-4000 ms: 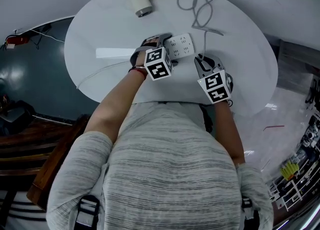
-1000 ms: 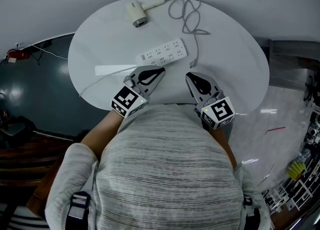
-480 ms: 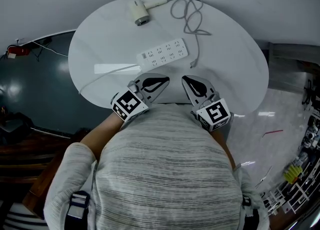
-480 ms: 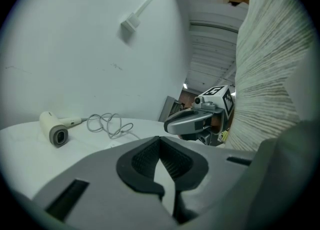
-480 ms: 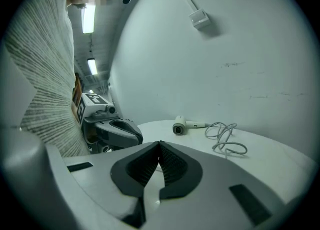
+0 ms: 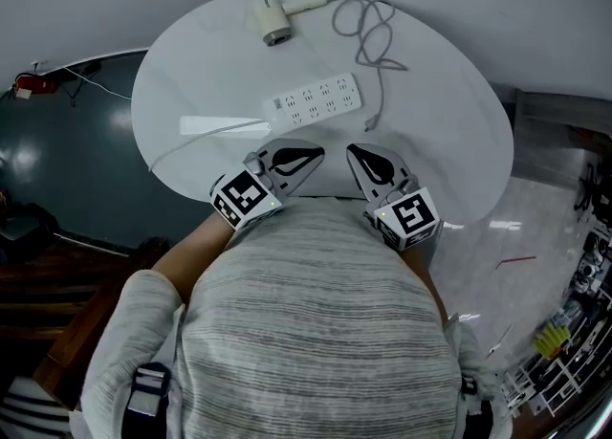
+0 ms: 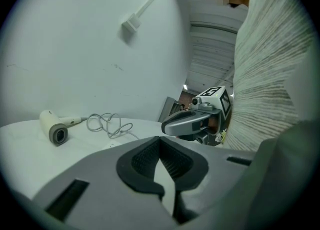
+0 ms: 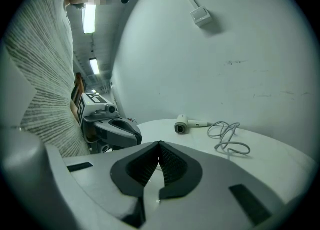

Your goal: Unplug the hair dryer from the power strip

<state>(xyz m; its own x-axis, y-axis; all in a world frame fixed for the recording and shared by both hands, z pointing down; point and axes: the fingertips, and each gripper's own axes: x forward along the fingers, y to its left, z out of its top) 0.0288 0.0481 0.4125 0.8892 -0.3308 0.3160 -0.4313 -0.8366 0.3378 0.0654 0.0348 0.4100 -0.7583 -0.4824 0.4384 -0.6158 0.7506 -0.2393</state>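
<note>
A cream hair dryer (image 6: pixel 273 16) lies at the far side of the round white table (image 6: pixel 449 141). Its grey cord (image 6: pixel 368 31) coils to the right of it, and the plug end (image 6: pixel 368 124) lies loose on the table beside the white power strip (image 6: pixel 314 99). No plug sits in the strip. My left gripper (image 6: pixel 318 151) and right gripper (image 6: pixel 351 151) hover side by side at the near edge, both shut with nothing in them. In the left gripper view I see the dryer (image 7: pixel 54 129), the cord (image 7: pixel 107 125) and the right gripper (image 7: pixel 187 122). The right gripper view shows the dryer (image 8: pixel 182 125).
The power strip's own white cable (image 6: pixel 191 145) runs off the table's left side. A white wall stands right behind the table, with a cable box (image 7: pixel 131 25) on it. Dark floor lies to the left, and a shelf with clutter (image 6: pixel 564 341) stands at the lower right.
Four seconds ago both grippers were at the power strip; they now sit back at the near edge. Over the last second the left gripper shifted slightly right, toward the other.
</note>
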